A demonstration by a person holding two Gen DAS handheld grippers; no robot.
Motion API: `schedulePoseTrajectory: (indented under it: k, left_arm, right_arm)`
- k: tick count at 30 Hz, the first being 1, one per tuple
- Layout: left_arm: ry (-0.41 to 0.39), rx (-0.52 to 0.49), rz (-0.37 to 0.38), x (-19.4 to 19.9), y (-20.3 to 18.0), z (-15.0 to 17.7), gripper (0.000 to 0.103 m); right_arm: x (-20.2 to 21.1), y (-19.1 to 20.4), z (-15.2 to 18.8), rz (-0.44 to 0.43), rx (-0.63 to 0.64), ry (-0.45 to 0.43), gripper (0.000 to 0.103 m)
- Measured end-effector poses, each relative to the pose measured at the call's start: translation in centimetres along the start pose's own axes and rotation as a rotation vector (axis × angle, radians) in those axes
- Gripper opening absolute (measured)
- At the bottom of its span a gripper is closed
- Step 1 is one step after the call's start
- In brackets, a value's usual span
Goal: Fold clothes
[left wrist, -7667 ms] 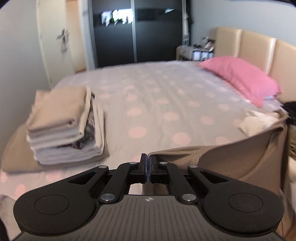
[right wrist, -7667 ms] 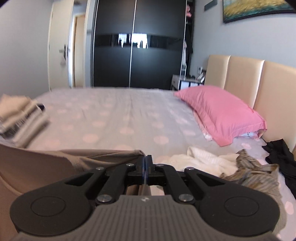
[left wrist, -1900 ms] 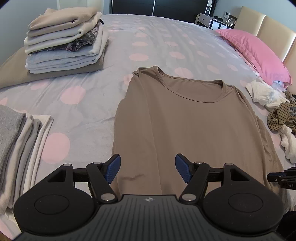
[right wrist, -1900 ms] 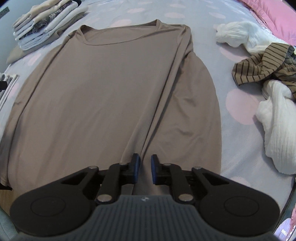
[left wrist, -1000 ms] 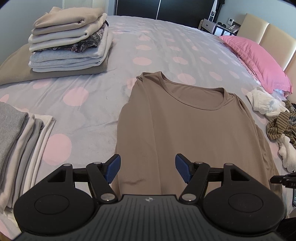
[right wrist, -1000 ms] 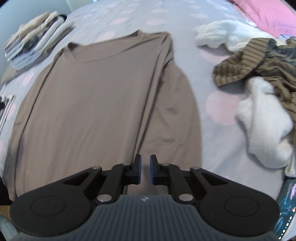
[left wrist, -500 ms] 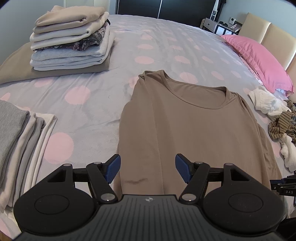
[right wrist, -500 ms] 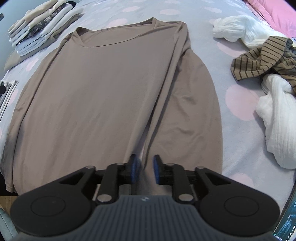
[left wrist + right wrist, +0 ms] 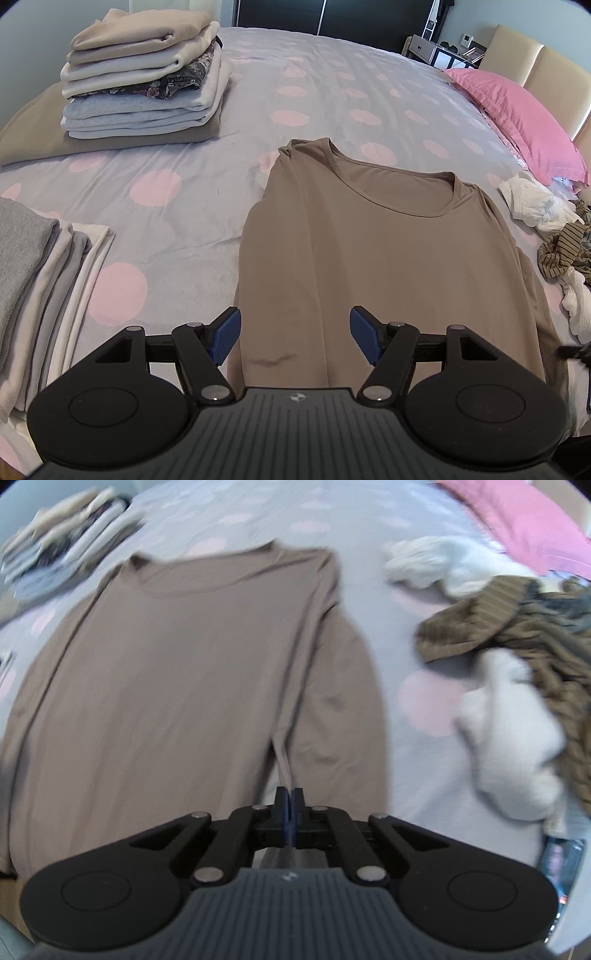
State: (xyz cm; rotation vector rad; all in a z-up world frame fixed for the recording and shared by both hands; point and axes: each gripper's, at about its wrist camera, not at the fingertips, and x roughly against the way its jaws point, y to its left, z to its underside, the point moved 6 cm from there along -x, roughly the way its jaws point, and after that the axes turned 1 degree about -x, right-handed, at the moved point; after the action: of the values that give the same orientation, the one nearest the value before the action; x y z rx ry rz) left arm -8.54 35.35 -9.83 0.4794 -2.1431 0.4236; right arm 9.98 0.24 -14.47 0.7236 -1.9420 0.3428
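A brown long-sleeved shirt (image 9: pixel 376 258) lies flat on the bed, neckline away from me, sleeves folded in along its sides. My left gripper (image 9: pixel 295 339) hangs open above the shirt's near left part, its blue pads (image 9: pixel 225 338) wide apart and nothing between them. In the blurred right wrist view, my right gripper (image 9: pixel 290 805) is shut on a raised pinch of the brown shirt (image 9: pixel 177 672), where the right sleeve meets the body near the hem. A thin ridge of cloth runs up from the closed jaws.
A tall stack of folded clothes (image 9: pixel 147 81) stands at the far left, and a second folded pile (image 9: pixel 40 273) lies at the near left. Loose white and striped garments (image 9: pixel 517 635) lie right of the shirt. A pink pillow (image 9: pixel 517 118) rests by the headboard.
The right gripper's jaws, slightly apart half a second ago, have closed on a pinch of the shirt's cloth, and its view has shifted and blurred. The left gripper has stayed open in place.
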Motion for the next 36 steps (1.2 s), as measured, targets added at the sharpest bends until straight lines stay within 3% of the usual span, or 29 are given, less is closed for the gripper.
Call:
schedulePoseTrajectory:
  k: [12,19,25,31,34,36]
  left_arm:
    - [0.017,0.011,-0.015,-0.7,0.5,-0.2,0.064]
    - [0.039,0.012,-0.034,-1.6,0.8,-0.1,0.064]
    - [0.051,0.018,-0.04,-2.2,0.8,-0.4,0.064]
    - [0.075,0.001,-0.041,-3.1,0.2,-0.4,0.064]
    - [0.074,-0.004,-0.033,-3.0,-0.1,-0.5,0.064]
    - [0.07,-0.006,-0.032,-2.9,-0.2,-0.5,0.064]
  right_arm:
    - [8.3,-10.5,-8.1,0.157,-0.157,-0.176,0.002]
    - [8.6,-17.7,-12.5,0.241,-0.25,-0.168,0.002]
    - [6.6,-23.2,-13.3,0.342,-0.359,-0.134,0.001]
    - [4.8,-24.7,-12.6,0.276,-0.397,-0.135,0.001]
    - [4.9,-24.4,-12.1,0.269,-0.4,-0.151,0.007]
    - [5.8,-24.0,-11.7,0.272,-0.409,-0.19,0.018]
